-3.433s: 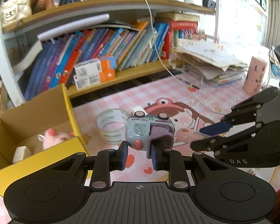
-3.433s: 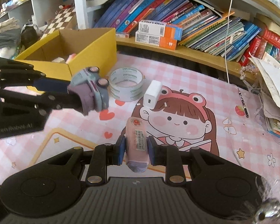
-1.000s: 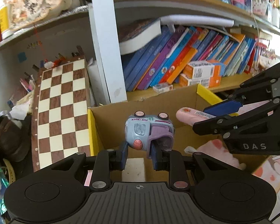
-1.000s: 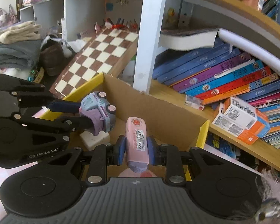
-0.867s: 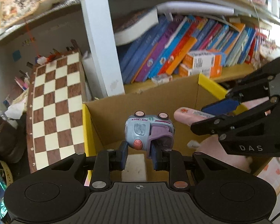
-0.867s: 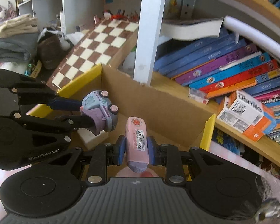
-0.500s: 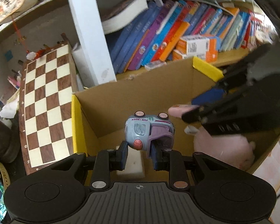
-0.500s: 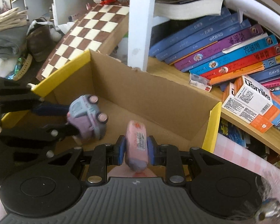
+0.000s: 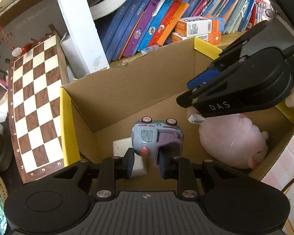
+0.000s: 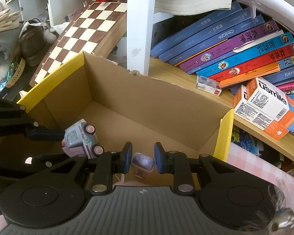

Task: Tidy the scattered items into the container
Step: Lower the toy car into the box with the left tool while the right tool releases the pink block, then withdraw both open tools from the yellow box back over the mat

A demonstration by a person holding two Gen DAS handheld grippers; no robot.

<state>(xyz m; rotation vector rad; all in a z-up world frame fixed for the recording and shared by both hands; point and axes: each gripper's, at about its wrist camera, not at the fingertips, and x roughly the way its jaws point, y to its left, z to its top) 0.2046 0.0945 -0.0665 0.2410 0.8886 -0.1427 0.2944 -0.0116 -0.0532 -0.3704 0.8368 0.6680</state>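
Observation:
Both grippers hang over an open cardboard box (image 9: pixel 127 86) with yellow-edged flaps, also in the right wrist view (image 10: pixel 156 101). My left gripper (image 9: pixel 146 163) is shut on a blue and purple toy truck (image 9: pixel 156 137), held inside the box; the truck also shows in the right wrist view (image 10: pixel 78 137). My right gripper (image 10: pixel 141 158) is open; the pink tube (image 10: pixel 143 161) sits loose between its fingers, dropping into the box. In the left wrist view the right gripper (image 9: pixel 192 98) is above a pink plush toy (image 9: pixel 231 141). A white block (image 9: pixel 121 146) lies on the box floor.
A bookshelf with leaning books (image 10: pixel 235 45) and orange-white cartons (image 10: pixel 268 105) stands behind the box. A chessboard (image 9: pixel 33 101) leans at the box's left side. A white shelf post (image 10: pixel 141 25) rises just behind the box. The pink mat (image 10: pixel 254 168) lies to the right.
Both grippers moved from over the mat to over the box and lowered into it. My right gripper has opened and let go of the pink tube. The left still holds the truck.

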